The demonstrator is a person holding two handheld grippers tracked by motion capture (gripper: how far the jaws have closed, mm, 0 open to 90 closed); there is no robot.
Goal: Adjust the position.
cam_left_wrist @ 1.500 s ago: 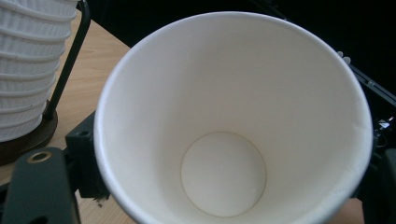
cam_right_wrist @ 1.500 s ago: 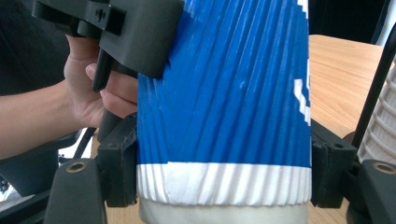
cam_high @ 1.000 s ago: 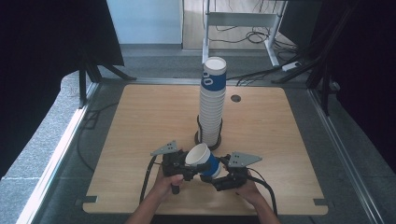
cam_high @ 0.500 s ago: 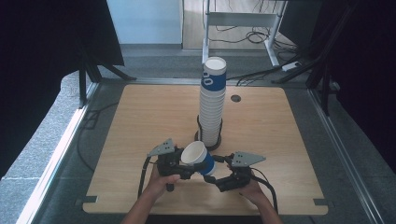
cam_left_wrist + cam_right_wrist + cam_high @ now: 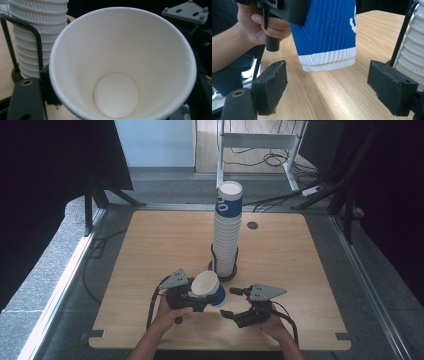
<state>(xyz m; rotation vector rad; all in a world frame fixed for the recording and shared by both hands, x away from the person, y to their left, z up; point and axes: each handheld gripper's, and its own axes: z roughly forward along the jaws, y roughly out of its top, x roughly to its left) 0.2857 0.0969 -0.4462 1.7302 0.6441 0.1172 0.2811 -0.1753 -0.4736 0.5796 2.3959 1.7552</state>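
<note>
so left hand-held gripper [image 5: 196, 300] clamps blue cup [image 5: 210, 287], white print unreadable; right hand-held gripper [image 5: 235, 304] gapes.

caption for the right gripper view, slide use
Open right claw faces blue paper cup held above the table.

Tabletop [image 5: 165, 245]: left and far-right stretches of bare wood open to passage; tall stack of paper cups [image 5: 227, 232] in a black wire holder [image 5: 223, 270] blocks the middle. Near edge: blue-and-white paper cup [image 5: 210, 287], gripped by the left gripper [image 5: 187, 295], hangs above the wood between the spread jaws of the right gripper [image 5: 235, 302]; open wood beneath it.
</note>
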